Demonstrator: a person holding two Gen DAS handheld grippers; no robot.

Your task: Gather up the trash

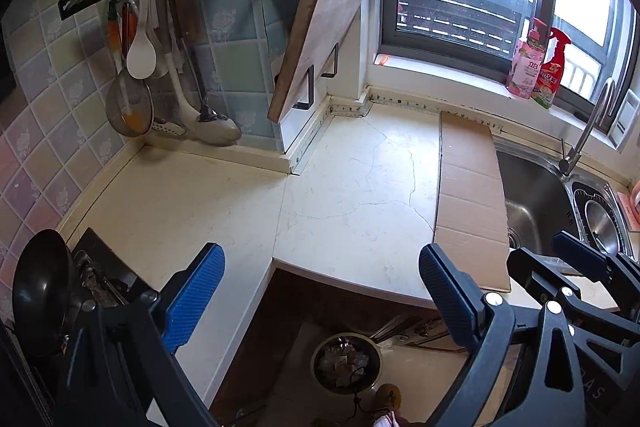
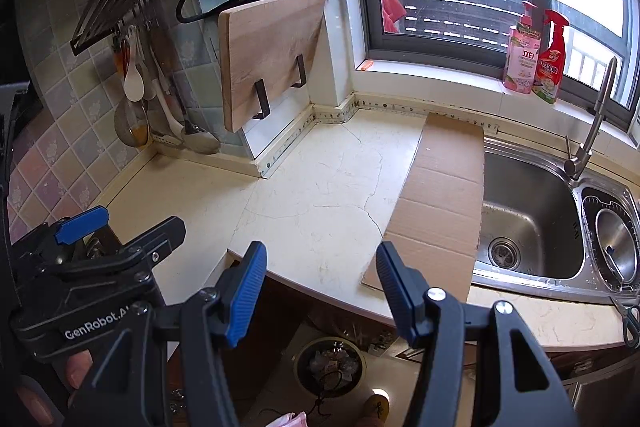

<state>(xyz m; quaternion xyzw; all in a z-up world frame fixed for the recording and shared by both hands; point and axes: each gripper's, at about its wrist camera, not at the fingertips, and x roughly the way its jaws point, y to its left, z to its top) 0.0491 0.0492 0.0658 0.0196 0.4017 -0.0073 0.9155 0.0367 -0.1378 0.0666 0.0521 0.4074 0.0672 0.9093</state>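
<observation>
A round trash bin stands on the floor below the counter's front edge, with crumpled wrappers and paper inside; it also shows in the right wrist view. My left gripper is open and empty, held above the counter edge and the bin. My right gripper is open and empty, also above the counter edge. A flat cardboard sheet lies on the cream counter beside the sink; it also shows in the right wrist view. The right gripper shows at the left wrist view's right edge.
A steel sink with a tap is at the right. A wooden cutting board hangs on the back wall beside hanging utensils. Two cleaner bottles stand on the windowsill. A black wok sits on the stove at the left.
</observation>
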